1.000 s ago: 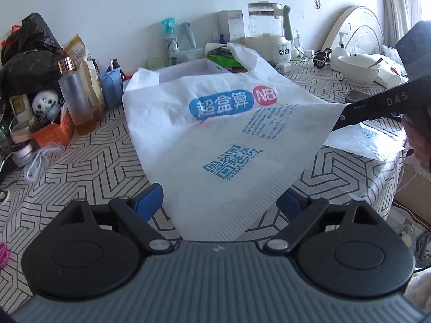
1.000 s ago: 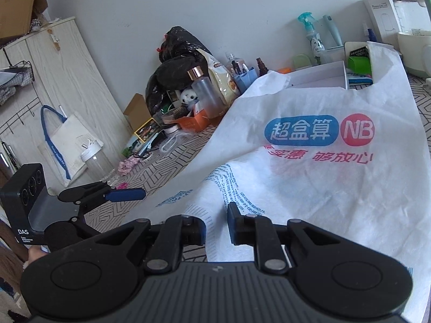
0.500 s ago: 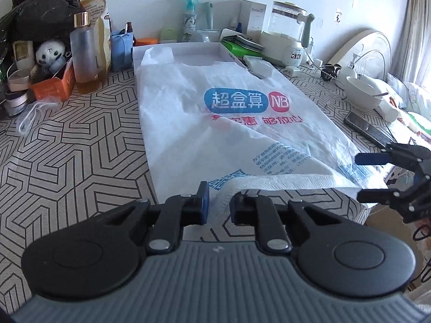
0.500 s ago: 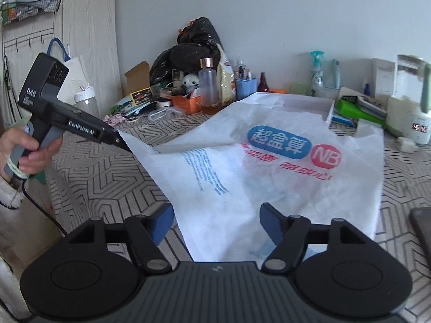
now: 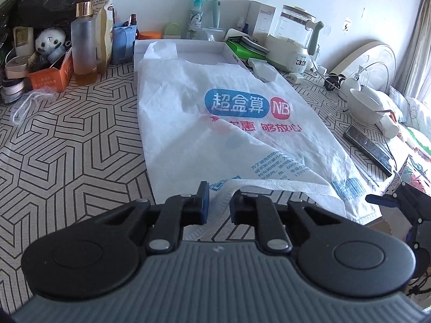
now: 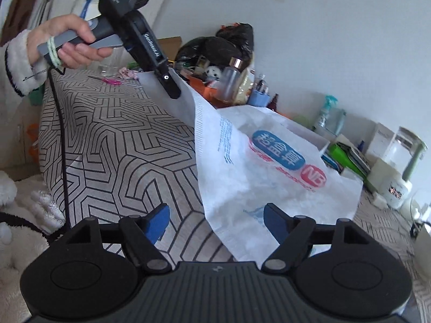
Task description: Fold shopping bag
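Your table (image 5: 67,145) has a zigzag cloth and one white shopping bag (image 5: 215,123) on it. Your left gripper (image 5: 218,204) pinches the bag's near corner. Your right gripper (image 6: 215,220) is wide apart.

Left claw (image 5: 218,202) clamped, hand (image 6: 68,41) gripping handle; right claw (image 6: 216,222) spread wide

A lived-in home room, going by the clutter along the far wall: a table (image 5: 67,145) under a geometric-print cloth carries a glass kettle (image 5: 295,40), a spray bottle (image 5: 198,10), a panda toy (image 5: 49,40) and a full black bag (image 5: 40,5) at upper left. At the right edge stand a bowl (image 5: 363,105), a phone (image 5: 367,149) and what may be a curtain (image 5: 417,40), though the fisheye blurs it.
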